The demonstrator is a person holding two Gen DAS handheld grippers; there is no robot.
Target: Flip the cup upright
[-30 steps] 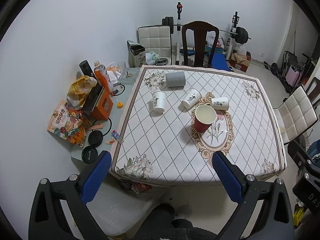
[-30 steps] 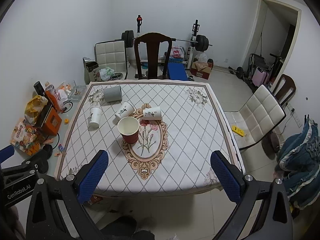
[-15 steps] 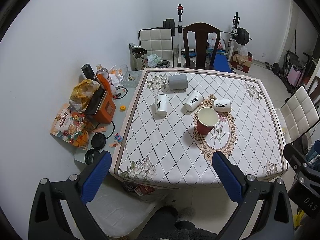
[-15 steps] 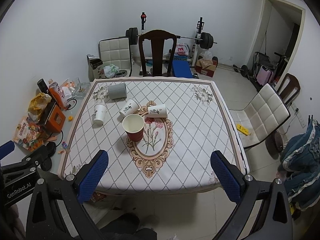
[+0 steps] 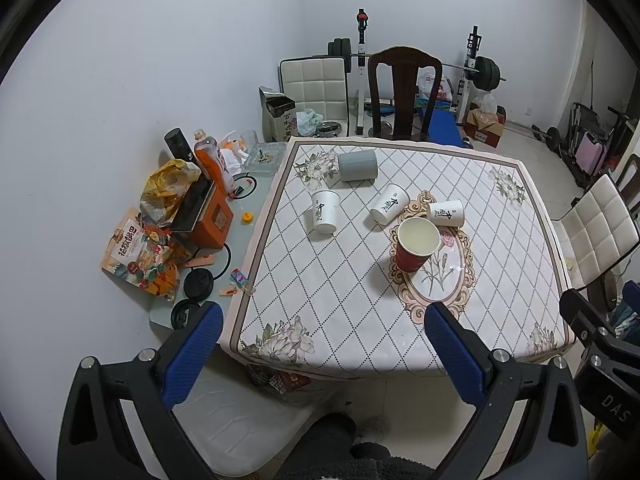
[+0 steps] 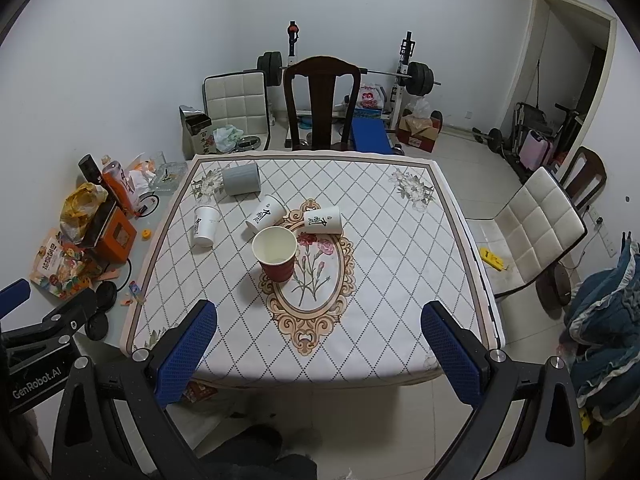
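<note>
A red paper cup stands upright, mouth up, near the middle of the table. Three white paper cups lie on their sides behind it: one at the left, one in the middle, one at the right. A grey cup lies on its side at the far left corner. My left gripper and right gripper are open and empty, held well back above the table's near edge.
A low side surface left of the table holds snack bags, an orange box and bottles. A dark wooden chair stands behind the table, a white chair at its right. Gym gear lines the back wall.
Both grippers have pulled back and up from the table, so it looks smaller and farther. The cups have not moved. Both grippers stay open.
</note>
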